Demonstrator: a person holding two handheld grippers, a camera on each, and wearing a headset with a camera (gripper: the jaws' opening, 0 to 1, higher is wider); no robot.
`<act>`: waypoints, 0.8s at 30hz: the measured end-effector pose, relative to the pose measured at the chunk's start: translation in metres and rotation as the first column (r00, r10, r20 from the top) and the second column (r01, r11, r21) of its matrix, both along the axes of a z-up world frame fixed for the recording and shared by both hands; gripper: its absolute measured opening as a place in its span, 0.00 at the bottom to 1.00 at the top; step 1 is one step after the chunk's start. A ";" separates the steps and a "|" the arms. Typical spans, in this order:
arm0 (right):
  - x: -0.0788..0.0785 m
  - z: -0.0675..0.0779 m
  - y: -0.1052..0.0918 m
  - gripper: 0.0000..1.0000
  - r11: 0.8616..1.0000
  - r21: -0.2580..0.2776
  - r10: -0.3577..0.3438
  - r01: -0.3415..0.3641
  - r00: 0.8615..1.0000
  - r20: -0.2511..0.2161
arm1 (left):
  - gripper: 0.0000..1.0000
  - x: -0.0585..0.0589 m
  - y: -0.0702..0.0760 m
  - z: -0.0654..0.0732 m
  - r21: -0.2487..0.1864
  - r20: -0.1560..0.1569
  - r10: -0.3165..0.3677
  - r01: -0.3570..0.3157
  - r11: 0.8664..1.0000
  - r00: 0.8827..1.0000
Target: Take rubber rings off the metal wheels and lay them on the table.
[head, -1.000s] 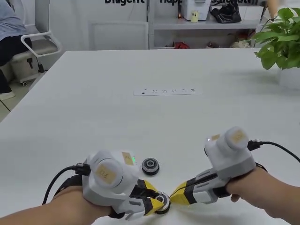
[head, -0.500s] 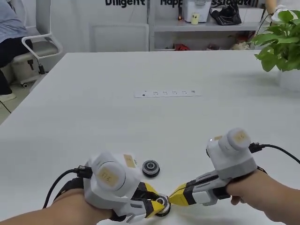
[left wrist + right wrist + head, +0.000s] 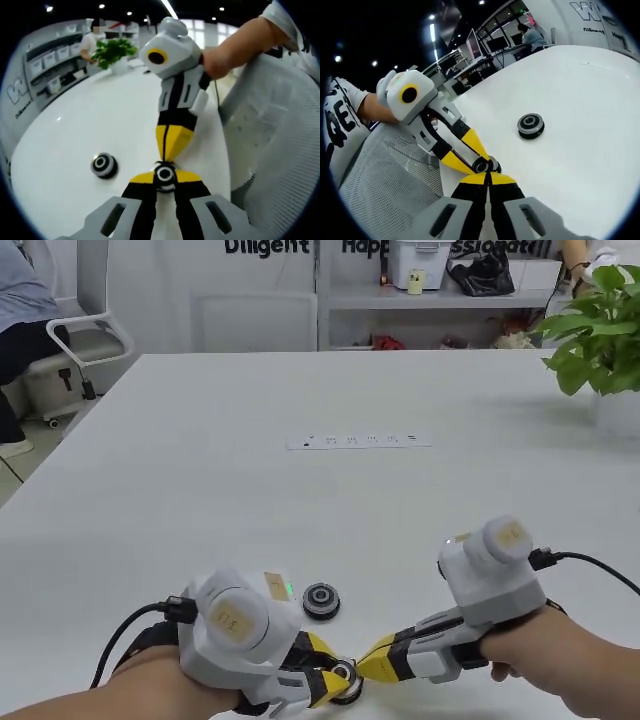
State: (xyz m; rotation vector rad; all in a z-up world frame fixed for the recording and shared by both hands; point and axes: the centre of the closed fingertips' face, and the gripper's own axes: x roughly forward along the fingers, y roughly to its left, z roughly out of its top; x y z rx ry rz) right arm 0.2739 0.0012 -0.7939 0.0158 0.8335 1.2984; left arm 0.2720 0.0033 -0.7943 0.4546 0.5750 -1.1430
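- Your left tongs (image 3: 164, 178) are clamped on a wheel (image 3: 343, 676), low over the table's (image 3: 300, 500) near edge.
- Your right tongs (image 3: 489, 172) are together, tips touching that wheel from the opposite side; its ring (image 3: 165, 187) should peel toward them.
- A second wheel (image 3: 321, 599) lies just beyond.

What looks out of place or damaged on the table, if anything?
Nothing stands out. The loose wheel lies flat on the table; the left gripper holds the second wheel, and the right gripper, shut, touches it.
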 end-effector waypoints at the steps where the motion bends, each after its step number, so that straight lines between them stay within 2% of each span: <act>1: 0.000 0.000 0.000 0.00 1.000 -0.002 0.002 -0.002 1.000 0.004 | 0.13 0.000 0.000 0.000 0.001 0.000 0.000 0.000 1.000 1.000; 19: -0.005 0.001 0.006 0.00 0.999 -0.006 0.034 -0.034 0.999 0.025 | 0.13 -0.001 0.000 0.000 0.005 -0.002 0.005 -0.005 1.000 1.000; 24: -0.008 0.004 0.011 0.00 0.999 0.017 0.044 -0.045 0.999 0.021 | 0.13 -0.002 -0.001 0.000 0.002 -0.002 0.003 -0.003 1.000 1.000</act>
